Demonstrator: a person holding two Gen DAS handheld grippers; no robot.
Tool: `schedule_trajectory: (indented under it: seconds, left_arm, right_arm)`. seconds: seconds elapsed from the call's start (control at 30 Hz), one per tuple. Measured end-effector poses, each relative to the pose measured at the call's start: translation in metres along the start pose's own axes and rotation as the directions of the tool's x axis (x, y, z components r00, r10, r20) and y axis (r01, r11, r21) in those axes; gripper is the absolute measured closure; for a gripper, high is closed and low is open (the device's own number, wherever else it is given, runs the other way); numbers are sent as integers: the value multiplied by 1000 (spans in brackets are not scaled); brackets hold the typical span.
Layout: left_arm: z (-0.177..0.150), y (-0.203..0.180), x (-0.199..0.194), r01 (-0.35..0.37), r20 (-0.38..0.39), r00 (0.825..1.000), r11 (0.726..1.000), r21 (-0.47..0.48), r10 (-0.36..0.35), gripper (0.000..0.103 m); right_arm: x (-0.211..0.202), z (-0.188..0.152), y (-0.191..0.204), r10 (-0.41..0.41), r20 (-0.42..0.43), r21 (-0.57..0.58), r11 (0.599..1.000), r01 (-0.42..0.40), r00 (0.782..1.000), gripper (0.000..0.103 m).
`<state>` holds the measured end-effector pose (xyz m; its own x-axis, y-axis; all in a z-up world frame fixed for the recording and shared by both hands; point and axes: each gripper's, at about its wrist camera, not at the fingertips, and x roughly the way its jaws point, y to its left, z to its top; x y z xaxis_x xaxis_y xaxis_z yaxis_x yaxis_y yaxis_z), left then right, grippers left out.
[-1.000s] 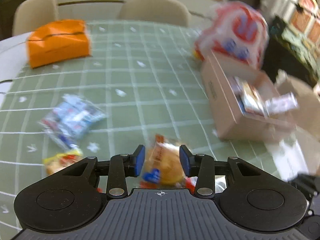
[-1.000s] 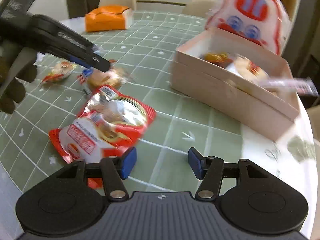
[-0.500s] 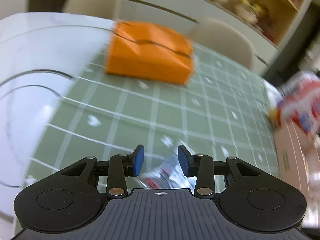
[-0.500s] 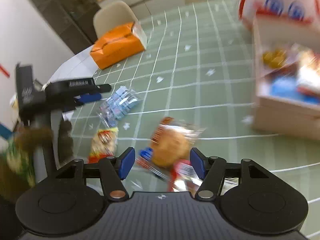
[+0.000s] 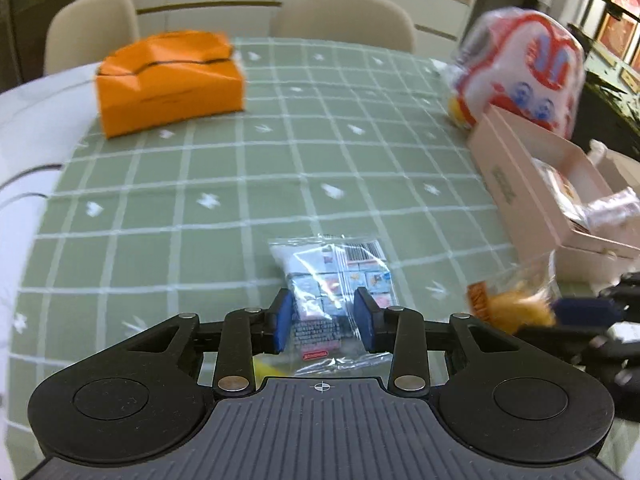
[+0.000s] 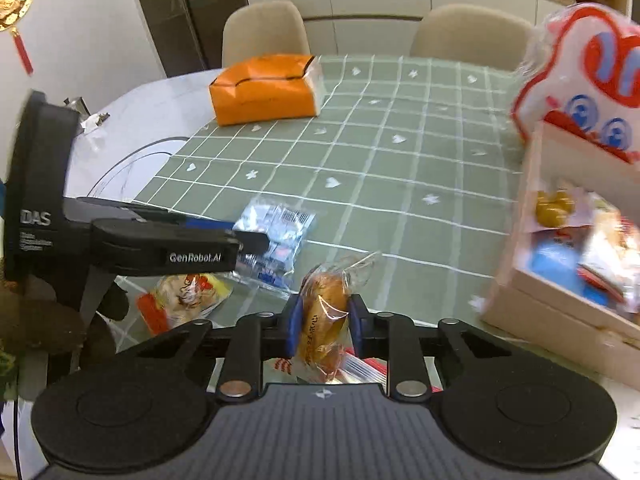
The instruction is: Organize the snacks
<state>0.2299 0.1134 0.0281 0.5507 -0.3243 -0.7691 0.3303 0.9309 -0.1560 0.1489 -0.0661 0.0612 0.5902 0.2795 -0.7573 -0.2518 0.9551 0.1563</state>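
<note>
Right wrist alone shows right gripper [image 6: 323,325] clamping bread packet [image 6: 323,320]; left gripper [image 5: 324,322] spread over clear packet [image 5: 334,280].

On the side of the left gripper [image 6: 256,240], as the right wrist view shows it, white letters read "GenRobot.AI". Farther left on the same black body stands "DAS", and under it are three small lines too tiny to read.

The wrapped bun [image 6: 324,320] between the fingers of the right gripper [image 6: 323,328] carries red characters along its wrapper, but they cannot be read with certainty.

The clear packet [image 5: 334,284] between the left gripper's [image 5: 323,320] fingers has a barcode at its far right corner and a block of fine print at its near end, both illegible.

The near left wall of the cardboard box [image 5: 516,184] bears a dark printed mark, too blurred to read.
</note>
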Motion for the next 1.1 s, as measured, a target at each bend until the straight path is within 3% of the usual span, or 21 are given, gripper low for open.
schedule_trajectory:
  seconds: [0.2,0.3,0.43,0.47,0.57,0.6,0.67,0.73,0.83,0.9,1.0,1.03,1.1]
  left_arm:
    - [-14,-43,-3,35,-36,999,999,32,-33,64]
    - [-20,-63,-4,45,-49,998,998,39,-44,64]
    - [-25,-82,-24,22,15,1000,1000,22,-22,65]
    - [-26,-84,-32,34,42,999,999,6,-34,66]
    - [-32,-92,-51,122,84,989,992,-42,-118,66]
    - [-37,-98,-53,154,67,986,987,-39,-151,66]
    - [-46,-118,-55,155,14,988,987,33,-155,66]
    - [-62,-147,-55,85,-21,996,979,187,-82,66]
    - [-87,-184,-50,-19,-32,999,921,388,34,60]
    - [-100,-203,-48,-54,-18,997,862,505,73,45]
    - [-108,-217,-45,22,-77,997,821,570,27,36]
    - [-109,-220,-45,61,-105,994,818,572,-1,37]
    - [-111,-219,-43,113,-148,988,838,534,-38,43]
  right_arm:
    - [-51,-30,-57,-30,21,84,996,28,999,80]
    - [-65,-54,-92,-47,-15,154,987,49,999,80]
    - [-77,-92,-128,-25,-57,234,972,38,998,73]
    - [-81,-100,-135,-31,-58,240,970,45,998,69]
    - [-90,-123,-146,-90,-27,244,965,93,996,35]
    - [-92,-130,-149,-103,-17,257,961,104,994,31]
    - [-93,-142,-154,-90,18,280,957,81,996,30]
    - [-95,-149,-151,-103,47,247,965,88,994,30]
    - [-89,-151,-140,-136,56,165,978,125,989,27]
    - [-85,-152,-133,-151,62,116,983,143,987,23]
    - [-87,-159,-130,-162,96,90,984,154,982,22]
    - [-88,-162,-130,-164,109,92,984,154,980,22]
    - [-88,-165,-128,-173,123,81,983,164,977,19]
